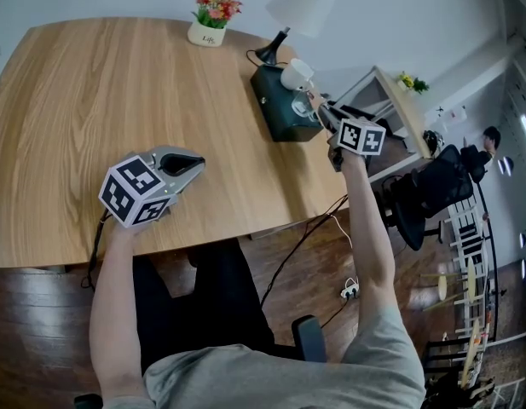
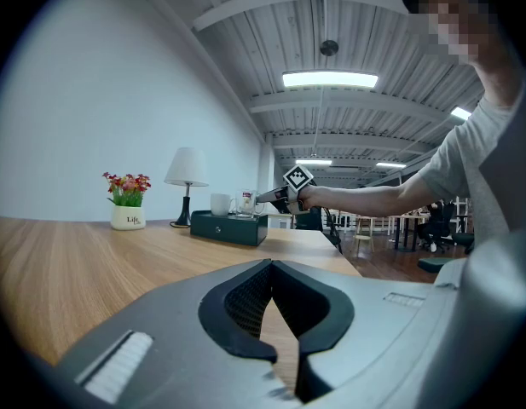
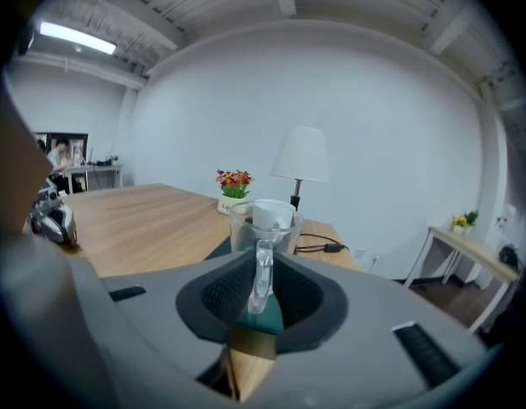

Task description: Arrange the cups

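Glass is what my right gripper (image 3: 263, 258) has in front of it. The clear glass cup (image 3: 264, 224) stands upright on the dark green box (image 1: 278, 119) near the far right corner of the wooden table (image 1: 92, 100), and its handle (image 3: 261, 286) points back between my jaws. Those jaws stand narrowly apart, with a sliver of gap on each side of the handle, so I am not pinching it. A white cup (image 1: 295, 75) stands just behind the glass one on the same box, on the side toward the lamp (image 1: 298, 11). A small pot of red flowers (image 1: 210, 31) sits farther left along the table's far edge. My left gripper (image 2: 271, 264) is low over the table near its front edge, well apart from the box. Its jaws are closed tip to tip with nothing between them, and only bare wood shows through the slot behind the tips.
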`<state>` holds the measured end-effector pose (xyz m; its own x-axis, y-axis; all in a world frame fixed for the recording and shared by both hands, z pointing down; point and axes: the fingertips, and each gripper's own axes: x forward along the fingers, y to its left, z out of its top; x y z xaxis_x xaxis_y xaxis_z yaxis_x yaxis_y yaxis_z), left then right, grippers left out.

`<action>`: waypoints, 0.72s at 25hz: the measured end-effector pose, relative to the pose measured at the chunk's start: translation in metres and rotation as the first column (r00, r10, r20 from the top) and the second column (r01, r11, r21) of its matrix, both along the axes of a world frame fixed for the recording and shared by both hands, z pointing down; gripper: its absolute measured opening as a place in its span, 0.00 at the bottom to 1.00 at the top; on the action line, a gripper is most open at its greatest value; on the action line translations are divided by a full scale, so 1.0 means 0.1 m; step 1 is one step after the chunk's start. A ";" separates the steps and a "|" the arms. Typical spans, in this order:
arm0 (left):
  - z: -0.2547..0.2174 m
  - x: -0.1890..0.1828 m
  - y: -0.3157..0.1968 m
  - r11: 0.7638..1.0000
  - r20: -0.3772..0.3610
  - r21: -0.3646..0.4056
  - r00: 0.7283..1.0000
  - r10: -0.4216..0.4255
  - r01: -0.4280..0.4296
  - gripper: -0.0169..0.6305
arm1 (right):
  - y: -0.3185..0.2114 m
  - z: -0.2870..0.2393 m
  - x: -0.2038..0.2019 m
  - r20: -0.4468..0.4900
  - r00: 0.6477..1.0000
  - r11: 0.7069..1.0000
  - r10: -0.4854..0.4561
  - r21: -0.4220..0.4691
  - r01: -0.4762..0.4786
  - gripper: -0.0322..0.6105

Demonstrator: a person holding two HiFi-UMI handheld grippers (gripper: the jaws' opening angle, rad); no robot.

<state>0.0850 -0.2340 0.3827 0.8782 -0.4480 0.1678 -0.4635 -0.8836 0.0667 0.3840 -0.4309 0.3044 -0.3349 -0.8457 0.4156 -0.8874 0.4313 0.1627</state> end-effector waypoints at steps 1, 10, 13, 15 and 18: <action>0.00 0.00 0.00 1.000 0.000 0.000 1.000 -0.001 0.001 0.04 | 0.00 0.00 0.01 -0.024 1.000 1.000 0.005 0.009 -0.005 0.17; 0.00 0.00 -0.01 1.000 0.002 -0.001 1.000 0.001 -0.001 0.04 | 0.17 -0.02 -0.01 -0.068 0.998 0.998 0.008 0.067 -0.003 0.19; 0.01 0.01 -0.02 1.000 0.001 -0.001 1.000 0.000 0.000 0.04 | 0.12 -0.01 0.03 -0.069 0.998 0.997 0.002 0.079 0.004 0.19; 0.01 0.01 -0.01 1.000 0.002 -0.002 1.000 0.001 -0.001 0.04 | 0.11 -0.02 0.03 -0.060 0.998 0.996 -0.004 0.084 0.010 0.19; 0.00 0.01 -0.01 1.000 0.002 -0.002 1.000 0.000 0.000 0.04 | 0.11 -0.03 0.00 -0.060 0.998 0.997 -0.014 0.079 0.019 0.19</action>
